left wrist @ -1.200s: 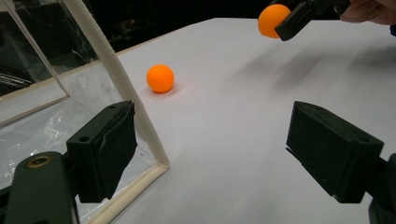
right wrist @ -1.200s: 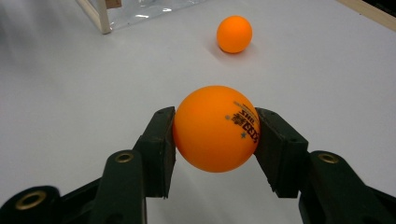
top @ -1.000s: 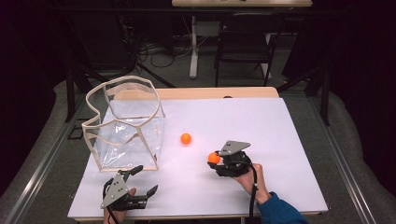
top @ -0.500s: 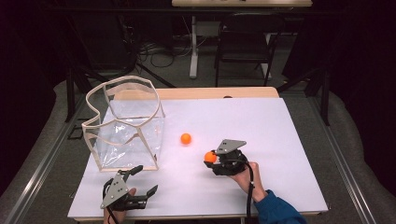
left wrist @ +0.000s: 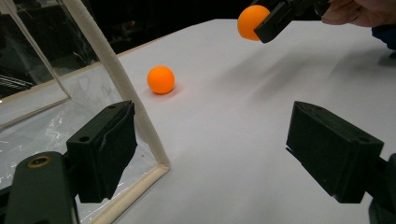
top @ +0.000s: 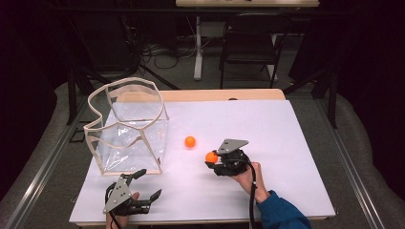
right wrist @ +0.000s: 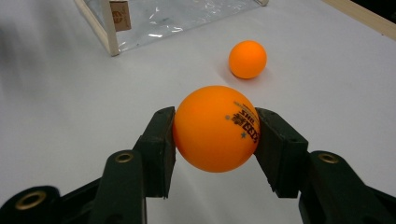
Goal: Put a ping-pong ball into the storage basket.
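Note:
My right gripper (top: 212,161) is shut on an orange ping-pong ball (top: 211,157), held just above the white table right of centre. In the right gripper view the ball (right wrist: 215,128) sits squeezed between both jaws, printed side facing the camera. A second orange ball (top: 190,141) lies loose on the table, a little to the left of and beyond the held one, and appears in the left gripper view (left wrist: 161,79) and the right gripper view (right wrist: 247,59). My left gripper (top: 150,183) rests open near the front left edge with nothing between its jaws.
A clear plastic bin with a pale wooden frame (top: 102,121) stands at the left, its near corner post (left wrist: 116,70) just in front of my left gripper. The white table sheet (top: 286,143) has free room to the right. A chair and cables lie beyond the far edge.
My right gripper has carried its ball slightly to the left and up. The left gripper and the loose ball have stayed put.

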A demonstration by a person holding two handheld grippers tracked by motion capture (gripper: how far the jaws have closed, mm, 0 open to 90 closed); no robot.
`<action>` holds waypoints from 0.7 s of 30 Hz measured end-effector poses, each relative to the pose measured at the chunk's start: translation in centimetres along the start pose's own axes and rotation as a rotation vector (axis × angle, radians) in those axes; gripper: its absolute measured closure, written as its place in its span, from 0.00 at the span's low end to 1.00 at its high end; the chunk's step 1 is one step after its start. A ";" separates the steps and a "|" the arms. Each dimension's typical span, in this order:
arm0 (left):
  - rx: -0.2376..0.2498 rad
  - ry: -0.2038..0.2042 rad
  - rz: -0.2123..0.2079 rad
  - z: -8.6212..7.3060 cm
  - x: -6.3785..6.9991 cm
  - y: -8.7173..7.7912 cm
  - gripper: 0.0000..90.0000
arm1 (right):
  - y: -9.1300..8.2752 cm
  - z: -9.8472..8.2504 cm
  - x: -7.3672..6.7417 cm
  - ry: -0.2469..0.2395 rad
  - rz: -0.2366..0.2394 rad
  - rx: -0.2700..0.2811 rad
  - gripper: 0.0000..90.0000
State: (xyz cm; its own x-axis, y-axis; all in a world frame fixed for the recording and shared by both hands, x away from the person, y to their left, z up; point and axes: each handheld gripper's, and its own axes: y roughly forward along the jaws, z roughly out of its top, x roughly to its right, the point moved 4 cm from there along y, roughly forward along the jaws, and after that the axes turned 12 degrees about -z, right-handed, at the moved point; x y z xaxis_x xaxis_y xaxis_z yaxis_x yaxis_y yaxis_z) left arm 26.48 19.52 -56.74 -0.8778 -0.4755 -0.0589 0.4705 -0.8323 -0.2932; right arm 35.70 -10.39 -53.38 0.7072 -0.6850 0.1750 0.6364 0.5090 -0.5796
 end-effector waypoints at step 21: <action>0.000 0.003 -0.002 -0.1 0.0 0.1 0.18 | 0.3 2.0 -0.3 -0.021 0.006 0.029 0.56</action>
State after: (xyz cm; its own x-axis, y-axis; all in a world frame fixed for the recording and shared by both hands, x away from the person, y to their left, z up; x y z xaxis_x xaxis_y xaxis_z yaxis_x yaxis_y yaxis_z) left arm 26.53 19.48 -56.83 -0.8789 -0.4731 -0.0614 0.4689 -0.8330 -0.2935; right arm 36.34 -8.96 -52.01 0.7170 -0.6710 0.1890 0.6410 0.5281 -0.5570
